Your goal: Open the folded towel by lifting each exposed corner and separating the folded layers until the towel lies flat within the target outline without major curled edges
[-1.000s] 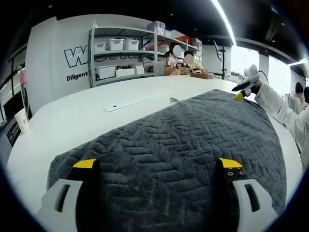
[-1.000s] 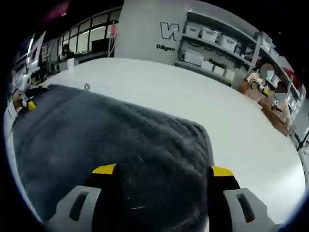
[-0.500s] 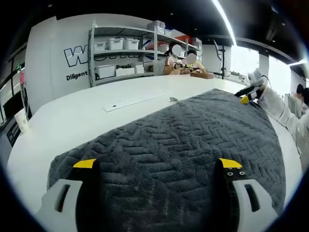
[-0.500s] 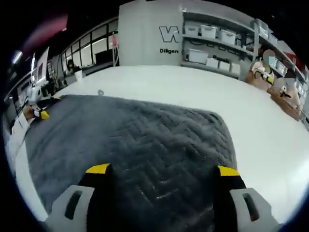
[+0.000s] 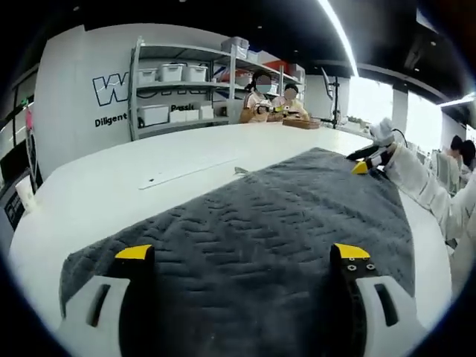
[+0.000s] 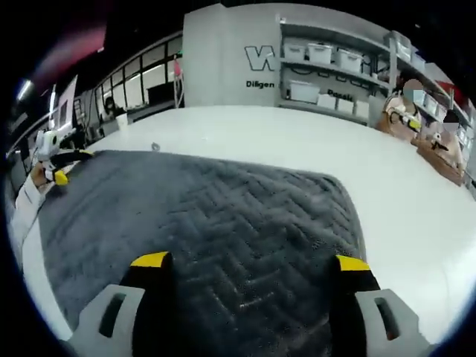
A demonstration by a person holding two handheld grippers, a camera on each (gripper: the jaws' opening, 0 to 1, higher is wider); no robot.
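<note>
A dark grey towel [image 5: 282,223] with a herringbone weave lies spread over the white table [image 5: 111,186]. My left gripper [image 5: 242,254] hovers low over one end of it. Its yellow-tipped jaws stand wide apart, with only towel surface showing between them. At the towel's far end a white-sleeved hand holds the right gripper [image 5: 366,161]. In the right gripper view the towel [image 6: 216,216] runs away to the left. My right gripper [image 6: 251,262] stands open above the near edge. The left gripper [image 6: 56,169] sits at the far left corner.
A flat white strip [image 5: 190,169] and a small metal piece [image 5: 239,170] lie on the table beyond the towel. Shelves with bins [image 5: 171,93] line the back wall, and people sit at a far bench [image 5: 271,104]. Bare table [image 6: 401,208] extends right of the towel.
The right gripper view has levelled and pulled back, so more of the towel shows. The left gripper view has shifted slightly. The towel lies as before.
</note>
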